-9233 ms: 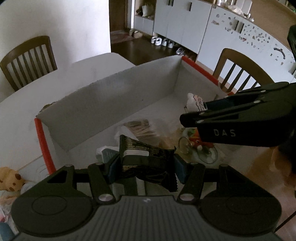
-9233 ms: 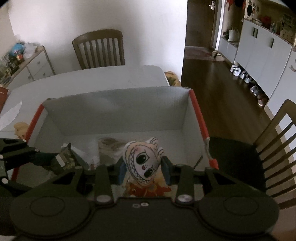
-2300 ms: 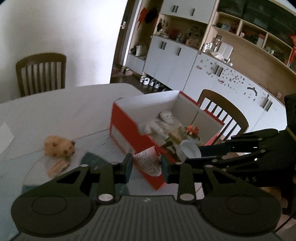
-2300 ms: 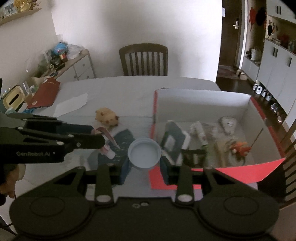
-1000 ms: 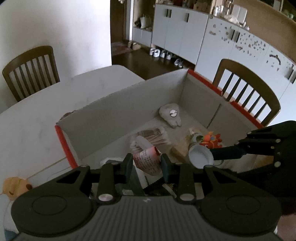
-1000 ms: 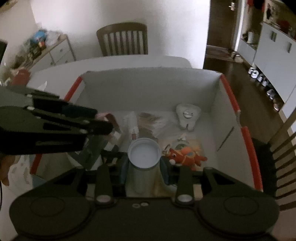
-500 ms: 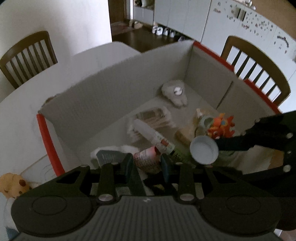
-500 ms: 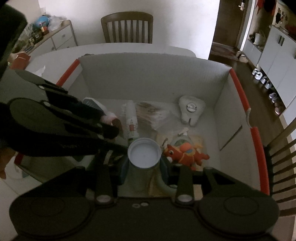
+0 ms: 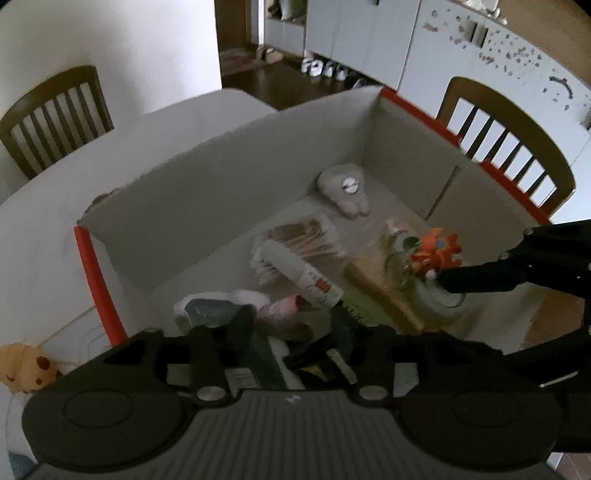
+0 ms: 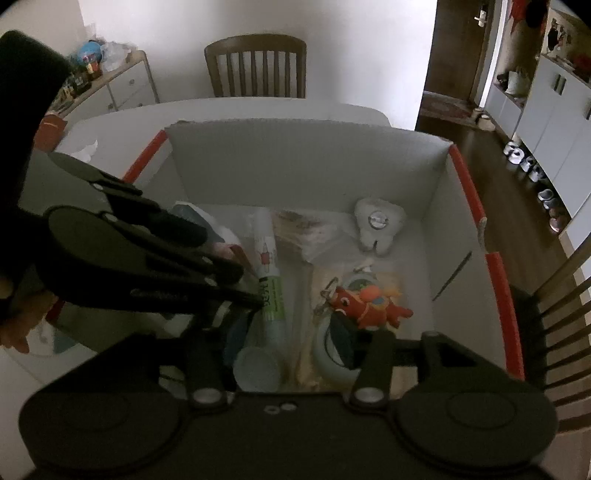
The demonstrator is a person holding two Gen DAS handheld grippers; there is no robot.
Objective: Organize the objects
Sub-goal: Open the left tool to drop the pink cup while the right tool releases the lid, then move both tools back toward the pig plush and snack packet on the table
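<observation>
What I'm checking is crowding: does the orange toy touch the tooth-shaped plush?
Apart. The right wrist view shows a clear gap between the orange toy and the tooth-shaped plush.

Dim room with white walls and a dark wood floor. A white bench fills the left; slatted wooden chairs stand at upper centre and right edge. White cabinets line the upper right, shoes below them. A low dresser sits upper left.
</observation>
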